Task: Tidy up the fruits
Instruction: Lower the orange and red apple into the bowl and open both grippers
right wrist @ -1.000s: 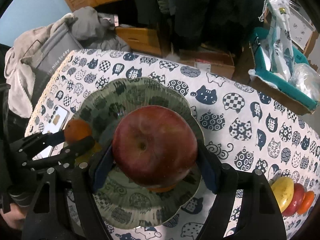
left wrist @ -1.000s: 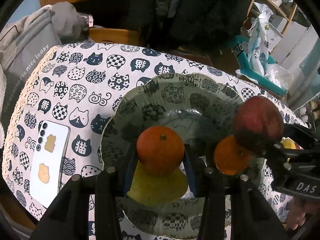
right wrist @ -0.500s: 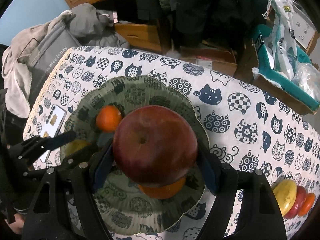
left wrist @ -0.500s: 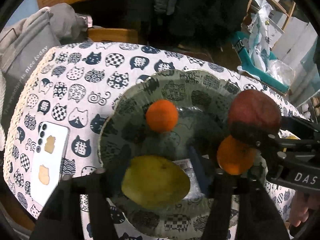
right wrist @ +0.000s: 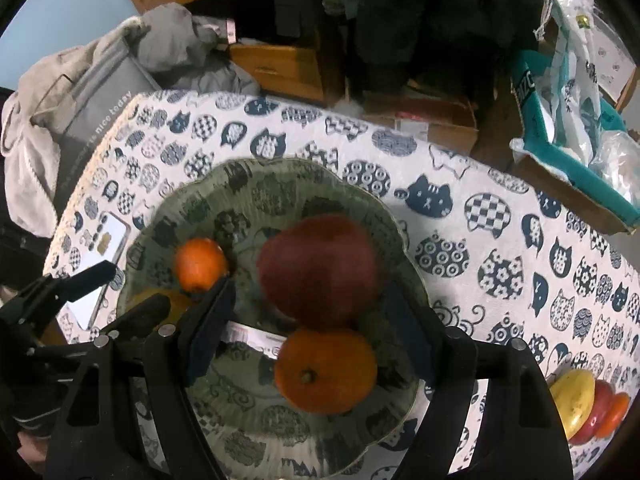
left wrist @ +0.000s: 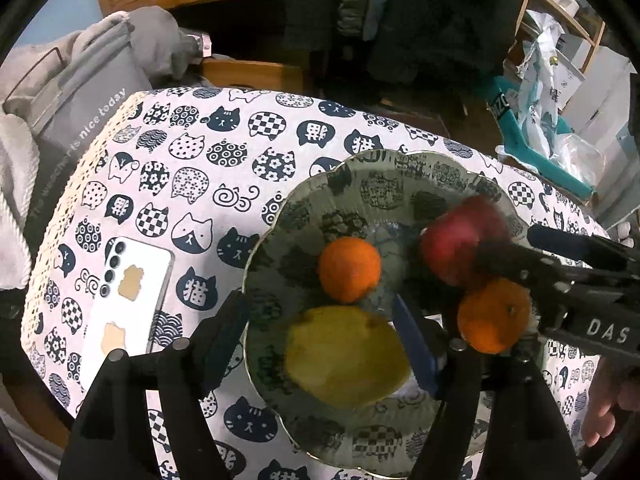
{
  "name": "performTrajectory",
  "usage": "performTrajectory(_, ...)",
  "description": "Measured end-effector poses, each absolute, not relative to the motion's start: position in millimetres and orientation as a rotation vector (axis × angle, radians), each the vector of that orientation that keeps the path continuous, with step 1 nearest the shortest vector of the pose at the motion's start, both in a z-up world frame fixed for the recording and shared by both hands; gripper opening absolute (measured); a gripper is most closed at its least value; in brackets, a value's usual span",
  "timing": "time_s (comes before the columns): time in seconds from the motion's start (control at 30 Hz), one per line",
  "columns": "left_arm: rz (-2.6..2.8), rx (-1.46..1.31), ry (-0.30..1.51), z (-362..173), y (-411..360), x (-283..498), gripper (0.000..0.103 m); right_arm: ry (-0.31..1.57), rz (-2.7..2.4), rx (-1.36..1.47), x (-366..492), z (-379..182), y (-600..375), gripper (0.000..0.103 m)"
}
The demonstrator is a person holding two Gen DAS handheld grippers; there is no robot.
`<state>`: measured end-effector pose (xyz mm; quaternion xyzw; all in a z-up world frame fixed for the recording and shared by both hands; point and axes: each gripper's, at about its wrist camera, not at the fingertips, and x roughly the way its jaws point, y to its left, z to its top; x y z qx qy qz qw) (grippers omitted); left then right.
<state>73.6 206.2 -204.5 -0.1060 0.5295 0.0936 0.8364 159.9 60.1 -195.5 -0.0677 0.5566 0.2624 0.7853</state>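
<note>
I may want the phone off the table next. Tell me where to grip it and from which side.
Grip the phone across its two long edges, coming from above. It lies flat, back up, on the tablecloth beside the plate, with both long edges uncovered.

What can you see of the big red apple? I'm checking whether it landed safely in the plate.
The big red apple is round, dark red and smooth-skinned, slightly blurred. It sits inside the scalloped glass plate, towards its right side, apparently touching the larger orange just in front of it. The right gripper straddles it, jaws opening, pads apparently off its skin. The smaller orange lies apart on its left.
</note>
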Motion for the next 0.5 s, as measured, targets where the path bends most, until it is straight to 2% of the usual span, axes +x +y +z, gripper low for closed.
performTrajectory(0.4, 0.176, -0.221, 1.005, -151, 196, 60, 0.076, 1.046, 0.503, -0.147, 148, -143, 34, 0.08)
performTrajectory(0.5, 0.165, -0.208, 0.96, -131, 190, 54, 0.079, 0.989, 0.498, -0.144, 139, -121, 25, 0.08)
